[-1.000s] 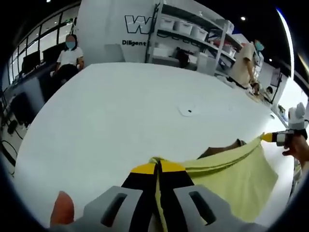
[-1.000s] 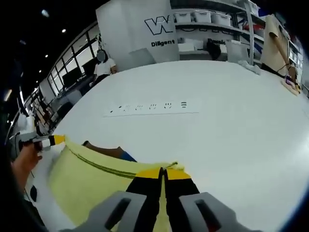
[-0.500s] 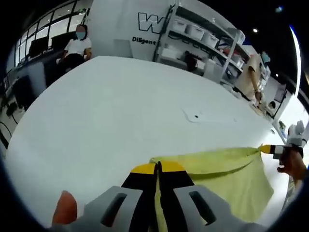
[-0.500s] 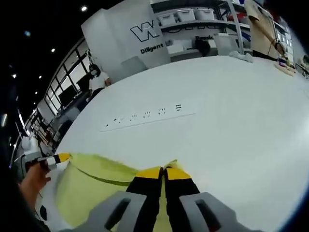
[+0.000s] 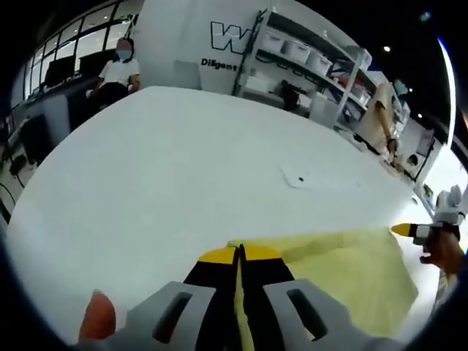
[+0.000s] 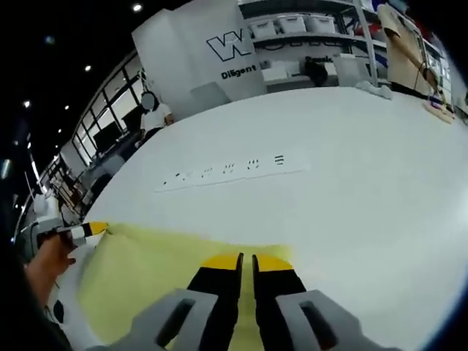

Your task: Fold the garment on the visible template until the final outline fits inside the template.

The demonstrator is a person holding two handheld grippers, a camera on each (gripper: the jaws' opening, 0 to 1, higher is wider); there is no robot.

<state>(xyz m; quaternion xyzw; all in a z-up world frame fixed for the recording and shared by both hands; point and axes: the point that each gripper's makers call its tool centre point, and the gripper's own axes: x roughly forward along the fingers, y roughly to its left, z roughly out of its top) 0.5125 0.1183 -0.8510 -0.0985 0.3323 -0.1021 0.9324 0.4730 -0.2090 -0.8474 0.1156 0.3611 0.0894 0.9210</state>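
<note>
A pale yellow garment (image 5: 344, 270) lies flat on the white table (image 5: 161, 168), its far edge running straight between the two grippers. My left gripper (image 5: 239, 254) is shut on its near-left edge, and a thin line of cloth shows between the jaws. In the right gripper view the garment (image 6: 153, 270) spreads flat to the left. My right gripper (image 6: 247, 259) rests over its edge with the jaws slightly apart and cloth showing in the gap. The right gripper (image 5: 406, 231) touches the cloth's far corner, held by a hand (image 5: 442, 252). The left gripper (image 6: 82, 231) sits at the opposite corner.
A row of flush sockets (image 6: 227, 167) crosses the table (image 6: 351, 168) beyond the garment. A small flat plate (image 5: 300, 178) lies mid-table. A seated person (image 5: 117, 69) is at the back left. Another person (image 5: 380, 110) stands by the shelves (image 5: 307, 58).
The lifted, stretched garment has come down flat onto the table, covering the brown piece seen a second ago. The right jaws have parted slightly and the cloth no longer bunches at their tips.
</note>
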